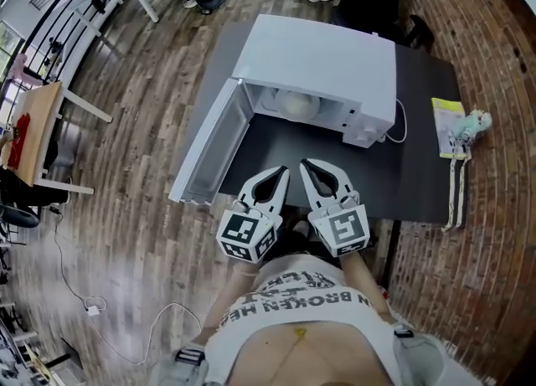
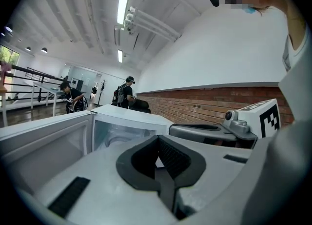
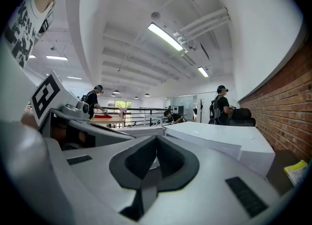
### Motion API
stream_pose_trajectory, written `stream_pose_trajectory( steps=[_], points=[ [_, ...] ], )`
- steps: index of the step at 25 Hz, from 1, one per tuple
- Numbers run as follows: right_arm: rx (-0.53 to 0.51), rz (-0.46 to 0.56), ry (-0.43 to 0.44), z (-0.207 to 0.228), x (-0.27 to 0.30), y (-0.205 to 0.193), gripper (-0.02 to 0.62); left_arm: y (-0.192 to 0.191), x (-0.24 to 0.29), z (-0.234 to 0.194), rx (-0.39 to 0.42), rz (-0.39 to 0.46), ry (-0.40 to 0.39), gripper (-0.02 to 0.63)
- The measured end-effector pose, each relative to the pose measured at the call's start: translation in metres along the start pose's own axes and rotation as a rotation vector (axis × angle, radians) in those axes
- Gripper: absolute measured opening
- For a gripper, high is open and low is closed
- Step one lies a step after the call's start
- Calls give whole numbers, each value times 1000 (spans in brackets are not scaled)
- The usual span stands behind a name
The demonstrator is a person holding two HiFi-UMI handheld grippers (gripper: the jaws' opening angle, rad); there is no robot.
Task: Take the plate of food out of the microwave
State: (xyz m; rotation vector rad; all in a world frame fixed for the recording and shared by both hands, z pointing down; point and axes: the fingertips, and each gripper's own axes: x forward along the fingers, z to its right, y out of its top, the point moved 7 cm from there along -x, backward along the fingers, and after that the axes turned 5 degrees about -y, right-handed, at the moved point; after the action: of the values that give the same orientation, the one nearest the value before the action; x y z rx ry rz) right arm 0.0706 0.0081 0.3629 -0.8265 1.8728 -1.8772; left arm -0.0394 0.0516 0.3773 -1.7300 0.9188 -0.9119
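A white microwave stands on a black table, its door swung open to the left. Inside the cavity I see a pale round plate or cover; the food on it cannot be made out. My left gripper and right gripper hover side by side just in front of the microwave, near the table's front edge, both shut and holding nothing. In the left gripper view the shut left gripper points at the open cavity. The right gripper view shows the shut right gripper aimed past the microwave's top.
A yellow packet and a small toy lie at the table's right end, with a cord hanging off the edge. A brick strip runs along the right. Several people and desks stand farther back in the room.
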Motion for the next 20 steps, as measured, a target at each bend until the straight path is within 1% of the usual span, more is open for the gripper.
stream_pose_trajectory(
  steps=[4,9,16,20],
  points=[
    [27,-20,-52,11,6,-4,8,3,17,-10,-8,-18,-50,8],
    [31,-21,-104,27,21,-3,8,15,42,-23,22,-29,-107,8],
    [23,-2,-141,44,52,4,8,30,72,-47,33,-28,-159,8],
    [28,-32,-162,50,69,2,8,34,84,-65,32,-37,-180,8]
  ],
)
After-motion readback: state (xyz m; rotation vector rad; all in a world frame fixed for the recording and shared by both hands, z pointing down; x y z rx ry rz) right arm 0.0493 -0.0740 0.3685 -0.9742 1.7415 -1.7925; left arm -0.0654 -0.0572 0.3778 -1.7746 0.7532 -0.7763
